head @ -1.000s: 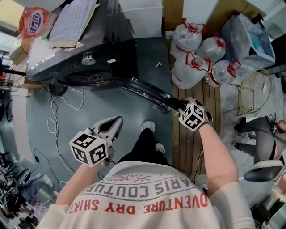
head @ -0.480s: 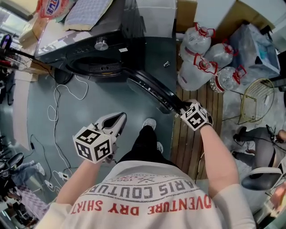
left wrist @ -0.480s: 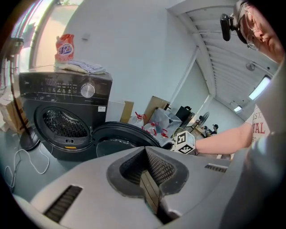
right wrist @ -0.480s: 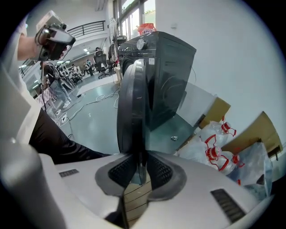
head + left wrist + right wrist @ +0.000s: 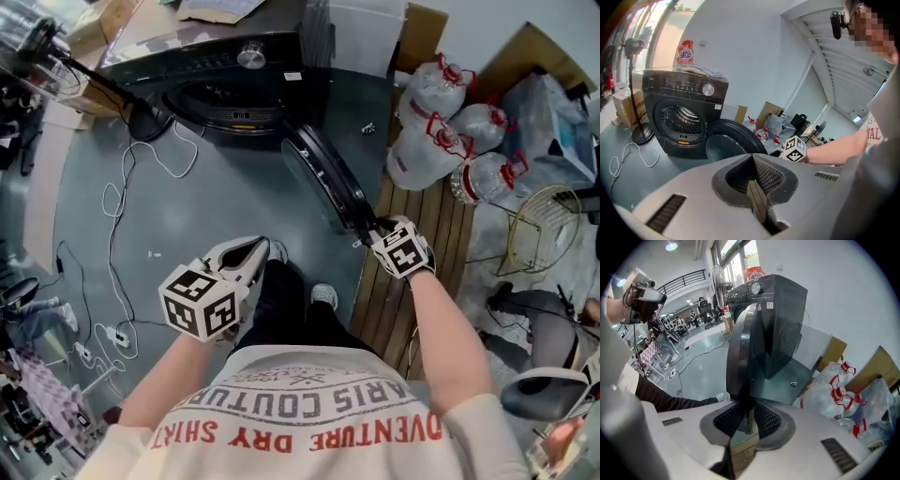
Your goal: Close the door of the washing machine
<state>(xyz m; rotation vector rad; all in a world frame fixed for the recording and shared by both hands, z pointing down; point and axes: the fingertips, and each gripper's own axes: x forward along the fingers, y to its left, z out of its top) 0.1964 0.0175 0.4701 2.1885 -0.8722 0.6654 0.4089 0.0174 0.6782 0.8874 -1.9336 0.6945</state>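
The black front-loading washing machine stands at the top of the head view, its round door swung out toward me. My right gripper is shut on the door's free edge. Its jaws have just been closing, and the right gripper view shows the dark door rim running between the pads. My left gripper hangs over the floor in front of the machine, shut and empty. In the left gripper view, the drum opening and the door lie ahead of it.
Several large water bottles stand on a wooden pallet right of the door. A wire basket is further right. Cables trail over the floor at left, near a stand's round base. The person's feet are below the door.
The door has swung partway toward the machine with my right gripper on its edge. The person has stepped left, and my left gripper has kept its place in the view, still shut.
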